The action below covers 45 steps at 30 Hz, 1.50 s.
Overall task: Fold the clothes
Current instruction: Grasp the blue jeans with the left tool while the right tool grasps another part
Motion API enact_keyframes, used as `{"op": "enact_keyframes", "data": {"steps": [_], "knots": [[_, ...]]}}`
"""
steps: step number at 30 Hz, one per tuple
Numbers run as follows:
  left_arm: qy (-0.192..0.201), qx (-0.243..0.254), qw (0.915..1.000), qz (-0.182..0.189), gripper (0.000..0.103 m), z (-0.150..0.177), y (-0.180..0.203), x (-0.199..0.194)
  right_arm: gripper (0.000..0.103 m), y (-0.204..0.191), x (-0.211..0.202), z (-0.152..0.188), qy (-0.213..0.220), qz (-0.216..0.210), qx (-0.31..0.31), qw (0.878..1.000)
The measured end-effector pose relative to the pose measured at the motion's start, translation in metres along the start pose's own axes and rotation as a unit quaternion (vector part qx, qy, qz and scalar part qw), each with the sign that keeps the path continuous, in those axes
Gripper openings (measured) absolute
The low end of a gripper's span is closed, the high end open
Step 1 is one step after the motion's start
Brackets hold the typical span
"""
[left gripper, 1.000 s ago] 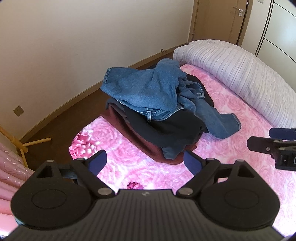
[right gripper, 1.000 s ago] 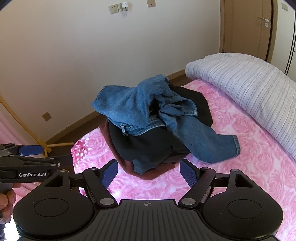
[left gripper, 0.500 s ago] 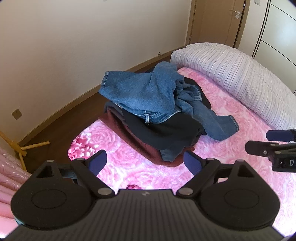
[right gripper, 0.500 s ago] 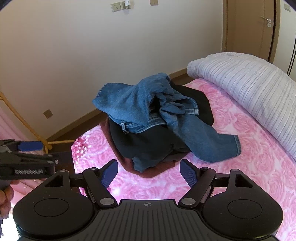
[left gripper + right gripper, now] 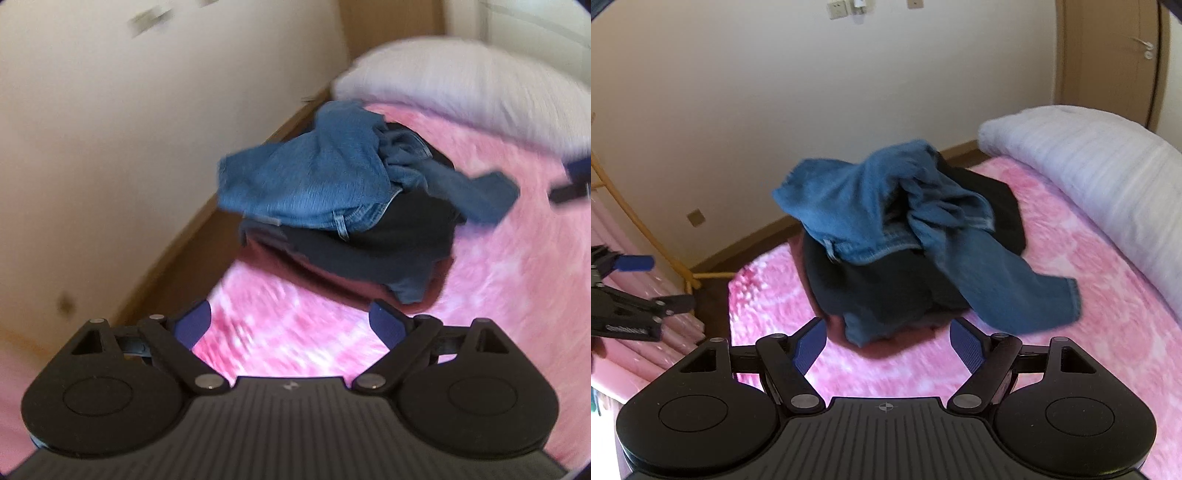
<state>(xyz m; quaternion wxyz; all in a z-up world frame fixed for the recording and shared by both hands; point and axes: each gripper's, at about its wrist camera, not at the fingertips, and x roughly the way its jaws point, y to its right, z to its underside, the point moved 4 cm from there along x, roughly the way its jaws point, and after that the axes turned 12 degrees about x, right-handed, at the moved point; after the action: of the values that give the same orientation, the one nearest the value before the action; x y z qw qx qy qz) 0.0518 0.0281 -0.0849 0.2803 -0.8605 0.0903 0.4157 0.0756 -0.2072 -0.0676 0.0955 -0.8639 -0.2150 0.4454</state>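
Several garments heaped near bed [image 5: 1071, 295] corner, close to floor-side edge. Noted, largest first: pink floral bed cover bearing all; striped white quilt [image 5: 1089, 166] rolled behind; blue jeans [image 5: 871, 206] crumpled on top, one leg trailing toward quilt; black garment [image 5: 886, 291] beneath; maroon garment [image 5: 332, 280] at bottom, only edges showing. Left gripper [image 5: 288, 325] and right gripper [image 5: 886, 341] both spread wide, holding nothing, short of heap. Risks judged: pinching jeans may drag layers below along; pull toward edge may tip heap to floor; left view blurred, so aim uncertain.
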Motion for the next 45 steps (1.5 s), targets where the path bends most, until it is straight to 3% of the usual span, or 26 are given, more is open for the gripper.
{"op": "enact_keyframes", "data": {"steps": [3, 6, 12, 14, 17, 19, 20, 21, 22, 23, 25, 27, 29, 33, 36, 40, 45], "knots": [[0.027, 0.109, 0.9936, 0.014, 0.090, -0.015, -0.006, 0.040, 0.077, -0.010, 0.033, -0.021, 0.001, -0.005, -0.011, 1.000], [0.055, 0.204, 0.9774, 0.016, 0.090, -0.029, -0.014, 0.091, 0.078, -0.016, 0.076, -0.047, -0.005, -0.012, 0.007, 1.000], [0.063, 0.368, 0.9276, -0.020, 0.090, -0.034, -0.025, 0.188, 0.083, -0.013, 0.173, -0.084, -0.028, -0.035, 0.064, 0.997], [0.073, 0.382, 0.9209, -0.018, 0.090, -0.036, -0.030, 0.206, 0.083, -0.010, 0.203, -0.093, -0.032, -0.042, 0.082, 0.995], [0.072, 0.375, 0.9242, -0.004, 0.088, -0.041, -0.038, 0.224, 0.083, -0.004, 0.249, -0.106, -0.040, -0.051, 0.109, 0.992], [0.066, 0.366, 0.9282, 0.014, 0.076, -0.042, -0.043, 0.234, 0.083, 0.003, 0.269, -0.111, -0.047, -0.052, 0.158, 0.985], [0.064, 0.363, 0.9295, 0.016, 0.063, -0.043, -0.045, 0.236, 0.080, 0.006, 0.279, -0.113, -0.058, -0.056, 0.182, 0.980], [0.063, 0.359, 0.9308, 0.018, 0.043, -0.044, -0.047, 0.238, 0.069, 0.009, 0.285, -0.114, -0.072, -0.069, 0.208, 0.973], [0.062, 0.356, 0.9321, 0.019, 0.037, -0.045, -0.049, 0.238, 0.035, 0.011, 0.284, -0.115, -0.074, -0.082, 0.223, 0.968], [0.068, 0.340, 0.9375, 0.025, 0.029, -0.049, -0.054, 0.231, 0.028, 0.013, 0.281, -0.118, -0.072, -0.095, 0.235, 0.965], [0.082, 0.306, 0.9476, 0.040, 0.017, -0.058, -0.062, 0.217, 0.014, 0.011, 0.260, -0.127, -0.057, -0.108, 0.215, 0.969], [0.109, 0.297, 0.9479, 0.041, 0.008, -0.067, -0.062, 0.189, 0.008, 0.009, 0.223, -0.138, -0.032, -0.141, 0.193, 0.971], [0.141, 0.295, 0.9434, 0.056, 0.007, -0.071, -0.046, 0.144, 0.008, 0.010, 0.173, -0.149, 0.006, -0.151, 0.168, 0.974], [0.206, 0.291, 0.9303, 0.088, 0.006, -0.079, -0.013, 0.053, 0.007, 0.037, 0.068, -0.139, 0.059, -0.164, 0.167, 0.970], [0.236, 0.294, 0.9161, 0.136, 0.005, -0.069, 0.044, -0.015, 0.007, 0.065, -0.011, -0.101, 0.086, -0.164, 0.185, 0.965], [0.275, 0.297, 0.8922, 0.200, 0.004, -0.055, 0.121, -0.106, 0.007, 0.118, -0.116, -0.017, 0.116, -0.144, 0.240, 0.953], [0.291, 0.296, 0.8562, 0.307, 0.003, -0.040, 0.266, -0.191, 0.007, 0.183, -0.246, 0.100, 0.166, -0.108, 0.323, 0.925]]}}
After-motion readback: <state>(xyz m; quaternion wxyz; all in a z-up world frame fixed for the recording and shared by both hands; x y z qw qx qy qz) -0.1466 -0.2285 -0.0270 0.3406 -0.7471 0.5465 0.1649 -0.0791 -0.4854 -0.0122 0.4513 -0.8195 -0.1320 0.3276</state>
